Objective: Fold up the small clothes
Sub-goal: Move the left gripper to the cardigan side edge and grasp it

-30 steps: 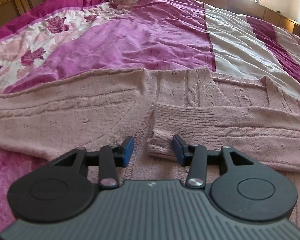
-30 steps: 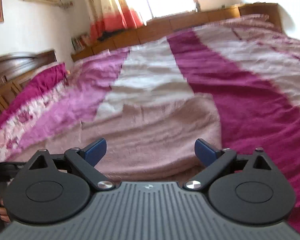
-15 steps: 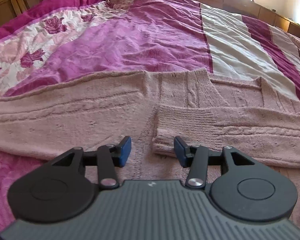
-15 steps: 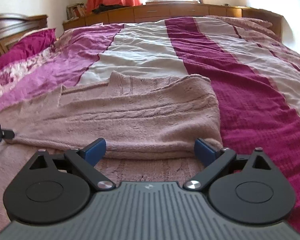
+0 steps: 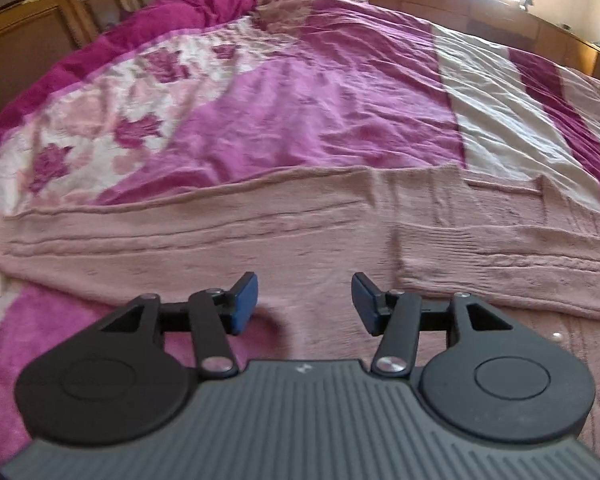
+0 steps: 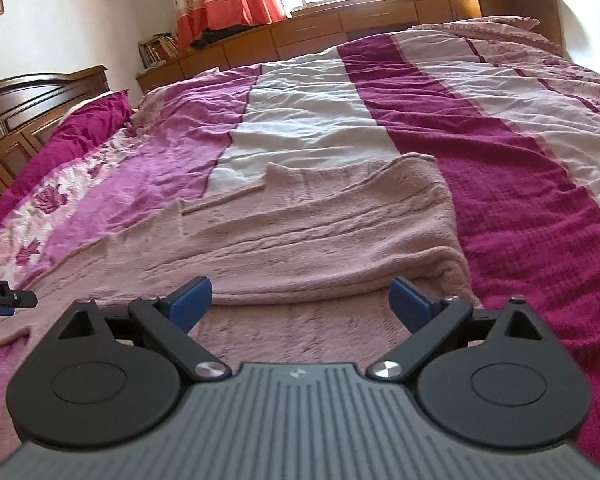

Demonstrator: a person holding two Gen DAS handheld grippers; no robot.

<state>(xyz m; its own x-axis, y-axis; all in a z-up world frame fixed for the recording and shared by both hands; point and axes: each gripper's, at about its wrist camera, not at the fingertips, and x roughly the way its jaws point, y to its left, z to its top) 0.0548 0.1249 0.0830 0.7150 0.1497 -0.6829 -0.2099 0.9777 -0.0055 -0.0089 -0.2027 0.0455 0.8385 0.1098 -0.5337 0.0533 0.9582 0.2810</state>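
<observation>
A pale pink cable-knit sweater (image 5: 228, 240) lies flat on the bed, one sleeve folded across its body with the ribbed cuff (image 5: 432, 256) just right of my left gripper. My left gripper (image 5: 304, 300) is open and empty, low over the sweater's body. In the right wrist view the same sweater (image 6: 320, 232) shows its folded right side. My right gripper (image 6: 302, 300) is wide open and empty, just in front of the folded edge. The tip of the left gripper (image 6: 4, 298) shows at the far left of that view.
The bed has a magenta, pink and white striped quilt (image 6: 480, 120) with a floral panel (image 5: 112, 120). A wooden headboard (image 6: 32, 108) stands left, low wooden cabinets (image 6: 340, 24) run under the window, and a magenta pillow (image 5: 188, 12) lies at the head.
My left gripper has shifted left, off the cuff, and stands over the sweater's body. My right gripper has swung its view down and drawn in close to the folded edge. Both stay open.
</observation>
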